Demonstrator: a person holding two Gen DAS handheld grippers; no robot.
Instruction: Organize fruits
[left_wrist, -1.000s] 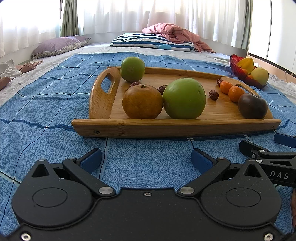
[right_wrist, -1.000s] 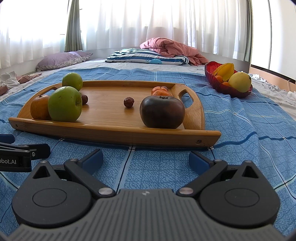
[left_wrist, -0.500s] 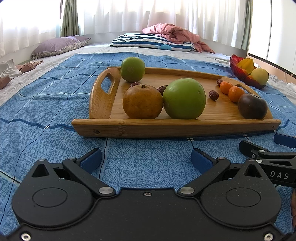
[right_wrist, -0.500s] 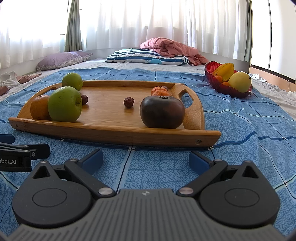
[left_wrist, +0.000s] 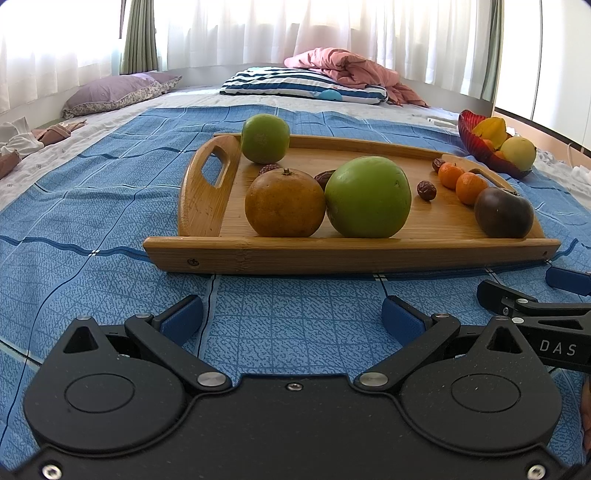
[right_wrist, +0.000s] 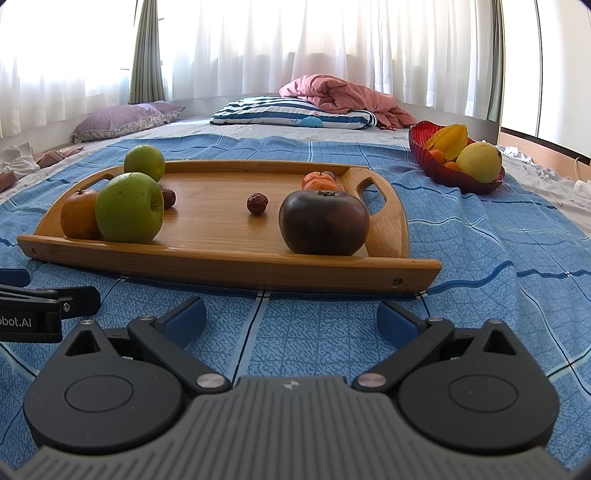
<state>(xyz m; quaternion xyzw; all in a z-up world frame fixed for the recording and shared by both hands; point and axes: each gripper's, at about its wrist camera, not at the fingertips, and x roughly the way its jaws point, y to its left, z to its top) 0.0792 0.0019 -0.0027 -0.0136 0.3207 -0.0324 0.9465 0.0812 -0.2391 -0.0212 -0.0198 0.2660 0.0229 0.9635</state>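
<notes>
A wooden tray (left_wrist: 332, 254) (right_wrist: 229, 266) lies on the blue cloth. On it sit an orange (left_wrist: 284, 203), a big green apple (left_wrist: 367, 197) (right_wrist: 129, 212), a smaller green fruit (left_wrist: 265, 138) (right_wrist: 144, 162), a dark purple fruit (left_wrist: 504, 212) (right_wrist: 323, 227), two small tangerines (left_wrist: 460, 182), and several brown dates (right_wrist: 257, 203). My left gripper (left_wrist: 291, 314) is open, low in front of the tray's near edge. My right gripper (right_wrist: 291, 314) is open too, just short of the tray, nothing between its fingers.
A red glass bowl (right_wrist: 439, 173) (left_wrist: 480, 147) with a starfruit, a yellow fruit and small oranges stands at the right, beyond the tray. Pillows (right_wrist: 291, 114) and a pink blanket lie at the far end. Each gripper shows at the edge of the other's view.
</notes>
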